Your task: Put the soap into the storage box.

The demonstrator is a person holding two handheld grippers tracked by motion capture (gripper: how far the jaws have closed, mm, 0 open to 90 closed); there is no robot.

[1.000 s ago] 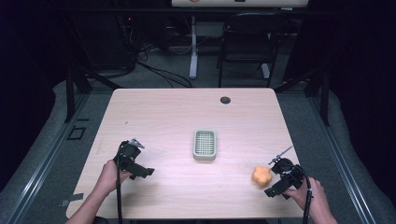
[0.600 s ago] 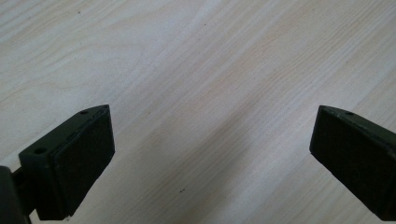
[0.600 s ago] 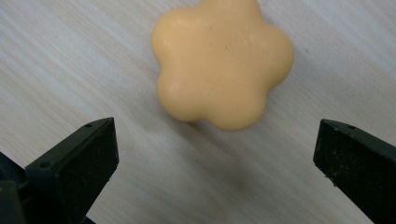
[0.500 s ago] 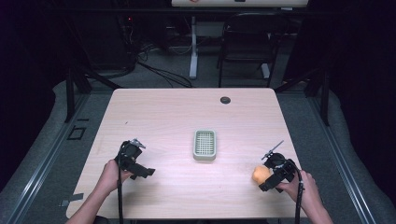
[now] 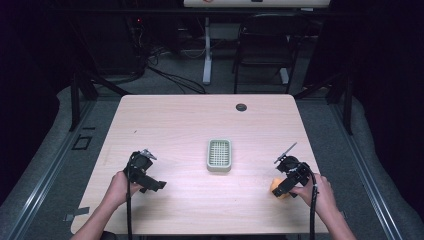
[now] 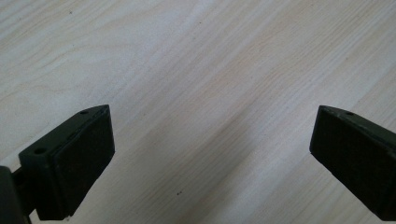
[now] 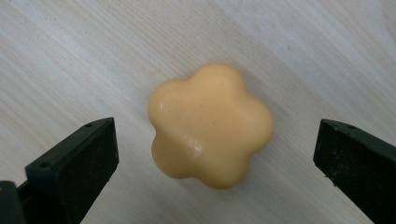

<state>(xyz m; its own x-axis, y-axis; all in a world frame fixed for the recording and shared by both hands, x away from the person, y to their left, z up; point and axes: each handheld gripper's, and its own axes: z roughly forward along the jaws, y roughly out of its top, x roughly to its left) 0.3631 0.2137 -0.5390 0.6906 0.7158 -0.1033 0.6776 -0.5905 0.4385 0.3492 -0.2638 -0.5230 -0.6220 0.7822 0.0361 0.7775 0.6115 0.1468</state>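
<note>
An orange flower-shaped soap lies flat on the wooden table near its front right corner; in the high view the soap peeks out from under the tool. My right gripper hovers directly over it, open, with one jaw on each side and a gap to the soap on both. At the front left my left gripper is held low over bare wood; its jaws stand wide open in the left gripper view with nothing between them.
A pale green slotted soap dish sits in the middle of the table, between the two hands. A small dark round cap lies near the far edge. Chairs and cables stand on the floor beyond the table.
My right gripper has moved left and over the soap, which was beside it a second ago. The left gripper has stayed put.
</note>
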